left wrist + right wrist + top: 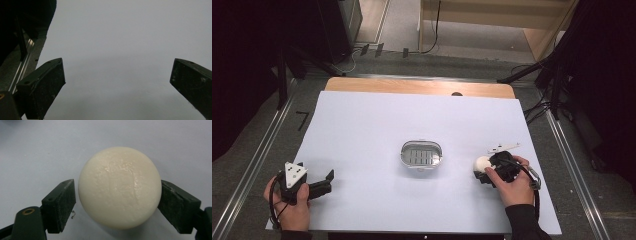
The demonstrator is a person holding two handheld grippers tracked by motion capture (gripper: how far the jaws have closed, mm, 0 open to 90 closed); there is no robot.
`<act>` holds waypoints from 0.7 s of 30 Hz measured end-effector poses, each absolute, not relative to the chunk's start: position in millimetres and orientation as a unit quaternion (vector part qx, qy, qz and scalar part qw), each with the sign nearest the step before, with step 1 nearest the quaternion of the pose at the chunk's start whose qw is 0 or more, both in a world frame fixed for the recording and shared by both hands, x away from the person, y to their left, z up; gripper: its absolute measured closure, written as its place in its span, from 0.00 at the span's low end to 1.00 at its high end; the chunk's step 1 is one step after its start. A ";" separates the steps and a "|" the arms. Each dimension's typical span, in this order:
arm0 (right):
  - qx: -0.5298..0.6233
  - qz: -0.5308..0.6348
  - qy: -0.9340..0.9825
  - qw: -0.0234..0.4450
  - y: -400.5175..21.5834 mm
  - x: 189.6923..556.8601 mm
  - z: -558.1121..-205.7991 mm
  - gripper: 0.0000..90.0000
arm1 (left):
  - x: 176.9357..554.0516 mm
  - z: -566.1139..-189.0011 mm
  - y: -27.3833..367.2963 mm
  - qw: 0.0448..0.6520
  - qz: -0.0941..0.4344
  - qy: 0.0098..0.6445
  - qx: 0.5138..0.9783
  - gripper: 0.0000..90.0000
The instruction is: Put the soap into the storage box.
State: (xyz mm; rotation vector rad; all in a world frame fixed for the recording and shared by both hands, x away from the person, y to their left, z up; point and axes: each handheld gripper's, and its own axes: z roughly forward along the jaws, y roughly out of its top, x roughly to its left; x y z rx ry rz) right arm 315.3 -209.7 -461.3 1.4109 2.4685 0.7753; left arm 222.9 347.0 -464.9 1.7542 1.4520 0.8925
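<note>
The left gripper (324, 184) rests near the table's (362, 125) left edge, its 2 jaws wide apart and empty. At centre sits a small metal soap dish (421, 154). To the right, the right gripper (117, 202) has its 2 jaws pressed against the widest flanks of a round cream soap bar (120, 186) lying on the table; it looks smooth, firm and probably slippery.

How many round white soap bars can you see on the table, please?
1. The soap bar lies at the table's right side, between the right gripper's jaws, right of the empty soap dish at the middle. None looks hidden.
</note>
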 end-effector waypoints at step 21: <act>0.502 0.256 0.818 0.111 -202.9 321.7 -466.1 0.25 | 223.1 -465.0 346.8 0.342 0.343 0.559 0.673 0.00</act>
